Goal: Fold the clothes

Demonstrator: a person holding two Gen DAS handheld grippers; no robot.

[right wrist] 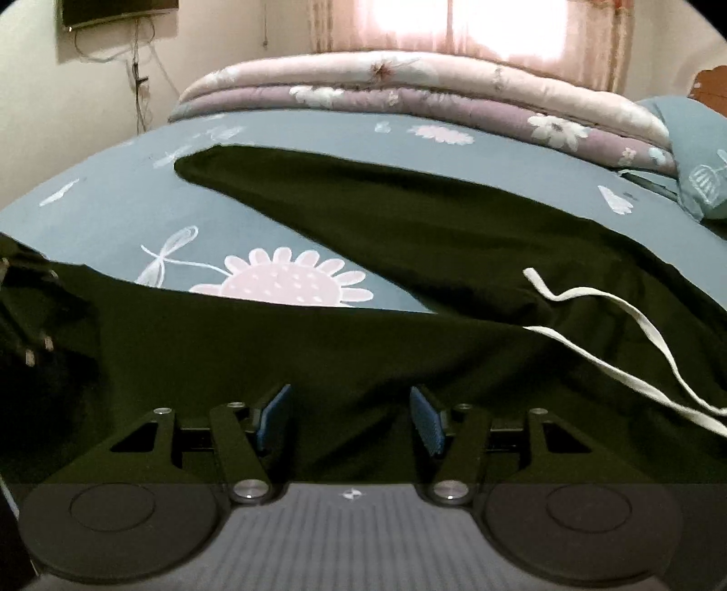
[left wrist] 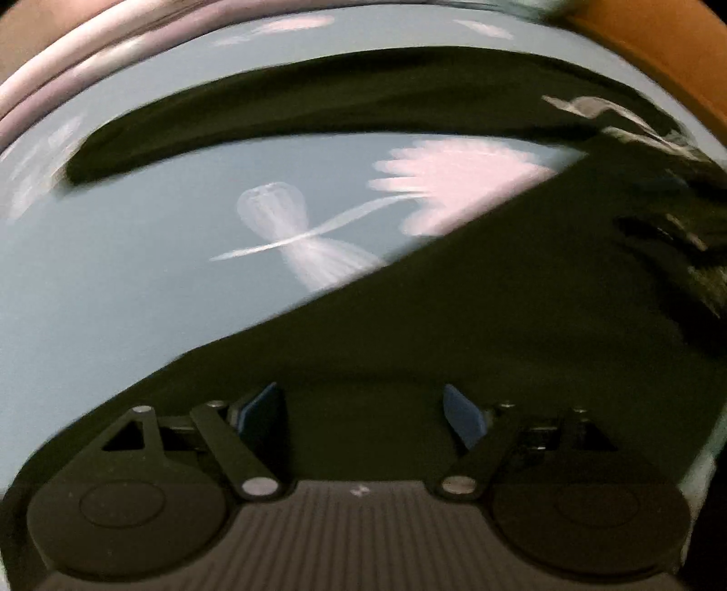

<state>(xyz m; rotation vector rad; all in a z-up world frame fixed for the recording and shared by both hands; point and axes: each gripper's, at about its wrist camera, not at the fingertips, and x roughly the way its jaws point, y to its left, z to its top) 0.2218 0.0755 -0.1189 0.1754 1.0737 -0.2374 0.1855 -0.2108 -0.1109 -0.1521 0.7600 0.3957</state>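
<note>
A blue flowered bedsheet (right wrist: 113,218) carries dark green trousers (right wrist: 409,227) spread across its near and middle part, white drawstring (right wrist: 636,327) trailing right, folded quilts (right wrist: 409,86) far off beneath a curtained window (right wrist: 454,22), while the left gripper (left wrist: 363,416) and right gripper (right wrist: 350,416) hover low over the cloth, jaws parted, grasping nothing.

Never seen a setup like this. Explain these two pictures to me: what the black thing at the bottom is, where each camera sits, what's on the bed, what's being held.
Each picture comes from a camera mounted on a handheld gripper, looking forward along its two blue-padded fingers. A person holds one in each hand. The left gripper and the right gripper are both open and hold nothing. On the blue flowered bedsheet lies a pair of dark green trousers with its legs spread and a white drawstring. A folded quilt lies behind. The left picture is blurred.
</note>
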